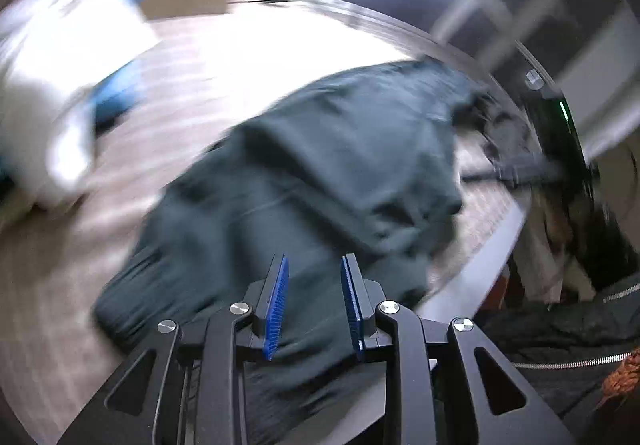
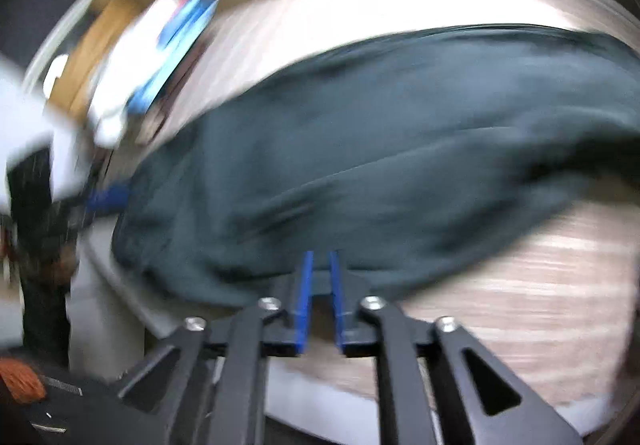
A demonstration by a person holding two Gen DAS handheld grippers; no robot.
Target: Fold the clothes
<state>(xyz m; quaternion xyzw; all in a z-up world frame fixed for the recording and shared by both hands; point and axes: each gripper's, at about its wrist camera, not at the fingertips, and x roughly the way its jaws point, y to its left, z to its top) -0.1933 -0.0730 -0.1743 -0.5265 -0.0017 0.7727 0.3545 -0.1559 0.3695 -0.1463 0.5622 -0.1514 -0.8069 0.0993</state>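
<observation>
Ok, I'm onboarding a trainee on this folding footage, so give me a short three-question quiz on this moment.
1. True or false: the dark green garment lies on the striped surface.
2. Which gripper's blue fingers stand wider apart: A left gripper, B right gripper?
3. What colour shows in the white pile beyond the garment?

Key: 1 true; 2 A; 3 blue.

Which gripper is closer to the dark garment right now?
Left. The left gripper is over the garment, cloth showing between its open fingers. The right gripper sits at the garment's near edge, fingers slightly apart, apparently holding nothing.
</observation>
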